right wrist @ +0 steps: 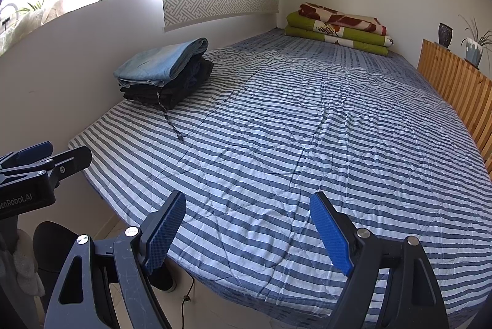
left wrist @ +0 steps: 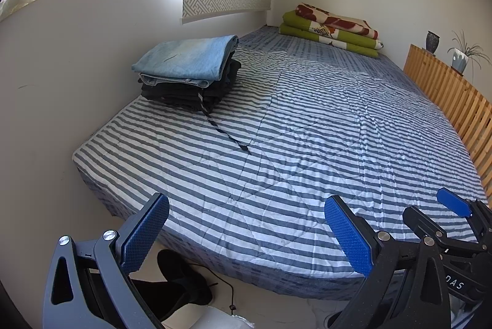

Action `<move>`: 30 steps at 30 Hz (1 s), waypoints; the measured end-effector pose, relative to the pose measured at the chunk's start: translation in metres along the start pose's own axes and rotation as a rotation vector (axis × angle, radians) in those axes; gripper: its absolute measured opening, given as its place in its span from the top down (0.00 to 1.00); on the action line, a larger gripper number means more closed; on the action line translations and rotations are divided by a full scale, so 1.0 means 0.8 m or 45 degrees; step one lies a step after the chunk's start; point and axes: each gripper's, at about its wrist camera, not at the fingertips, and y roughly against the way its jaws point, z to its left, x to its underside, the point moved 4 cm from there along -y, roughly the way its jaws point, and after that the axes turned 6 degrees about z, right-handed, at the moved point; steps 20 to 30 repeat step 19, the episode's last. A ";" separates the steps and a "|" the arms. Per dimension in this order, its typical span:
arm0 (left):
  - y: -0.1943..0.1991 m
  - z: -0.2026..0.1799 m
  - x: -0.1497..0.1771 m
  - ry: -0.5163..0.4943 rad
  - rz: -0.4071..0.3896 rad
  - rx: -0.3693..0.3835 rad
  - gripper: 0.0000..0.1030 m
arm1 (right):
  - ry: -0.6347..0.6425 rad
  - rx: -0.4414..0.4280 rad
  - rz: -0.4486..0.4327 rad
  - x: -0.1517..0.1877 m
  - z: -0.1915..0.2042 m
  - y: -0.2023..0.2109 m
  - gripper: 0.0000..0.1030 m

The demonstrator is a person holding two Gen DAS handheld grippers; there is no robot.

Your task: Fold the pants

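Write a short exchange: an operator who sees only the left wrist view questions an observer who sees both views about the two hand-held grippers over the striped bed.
Operator: I see just one blue pad of the right hand-held gripper. Is it holding pants?
Observer: No. Its own view shows both pads wide apart, with only the striped quilt beyond them.
Operator: What can't I see of my left hand-held gripper?
Observer: The right wrist view shows its dark body side-on at the left edge, with white lettering printed on it.

Folded pants stack (left wrist: 187,73) on striped bed (left wrist: 307,129); left tool (left wrist: 246,232) agape.
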 end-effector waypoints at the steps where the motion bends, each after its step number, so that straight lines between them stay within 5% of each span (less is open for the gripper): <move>1: 0.000 0.001 0.000 -0.001 0.000 0.000 0.01 | 0.001 0.000 0.000 0.000 0.000 0.000 0.23; 30: -0.006 -0.003 -0.002 -0.003 0.003 -0.007 0.01 | 0.006 0.003 0.011 0.006 -0.001 -0.007 0.23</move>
